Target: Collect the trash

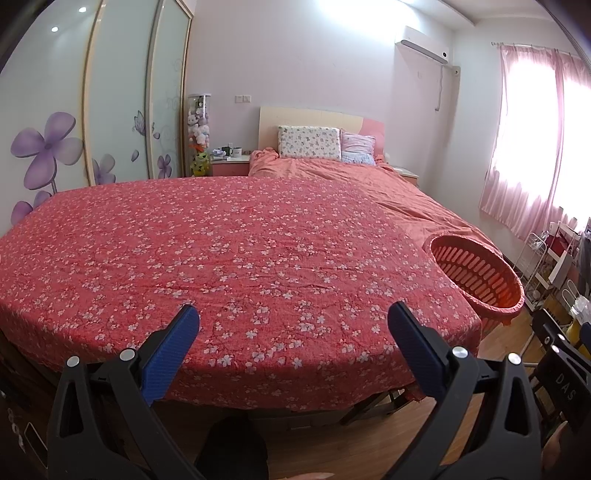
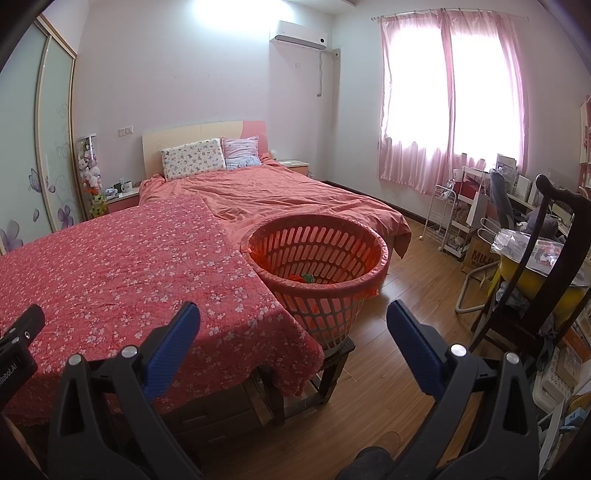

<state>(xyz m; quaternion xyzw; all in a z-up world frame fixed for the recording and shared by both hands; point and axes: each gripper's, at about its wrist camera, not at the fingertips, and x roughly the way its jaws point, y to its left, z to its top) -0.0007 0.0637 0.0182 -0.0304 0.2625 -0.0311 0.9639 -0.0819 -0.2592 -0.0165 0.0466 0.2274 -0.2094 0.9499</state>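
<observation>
Nearest, left gripper [image 1: 293, 314]: black arms with blue pads, jaws spread wide, nothing between them, held above the near edge of a red floral cloth [image 1: 236, 251]. Right gripper [image 2: 293, 314]: same build, jaws likewise spread wide and empty, held over the near right corner of the cloth and the wooden floor [image 2: 413, 306]. At the left edge of the right wrist view, part of a black device [image 2: 18, 343]; at the bottom edges, dark footwear, blurred.

Middle ground, cloth draped over a low flat surface with wooden legs visible beneath. Just beside its right edge, an orange slotted basket [image 2: 317, 258] lined with a thin orange bag, standing on a small dark stool [image 2: 332, 365]. Inside the basket, on the bottom, collected trash [image 2: 306, 277]: orange and green scraps, too small to identify. Right of the basket, a dark wooden chair [image 2: 546, 258] and a cluttered white rack [image 2: 443, 218].

Farther, a bed [image 2: 288, 199] with a rumpled salmon cover, two pillows [image 2: 194, 158] against a pale headboard, a nightstand [image 1: 229, 164] with a mug to its left, and a clear tube of plush toys [image 1: 199, 133]. Left wall: sliding wardrobe doors [image 1: 118, 103] with purple flower prints. Far right: pink curtains [image 2: 450, 96] over a bright window; above, a wall air conditioner [image 2: 299, 35].
</observation>
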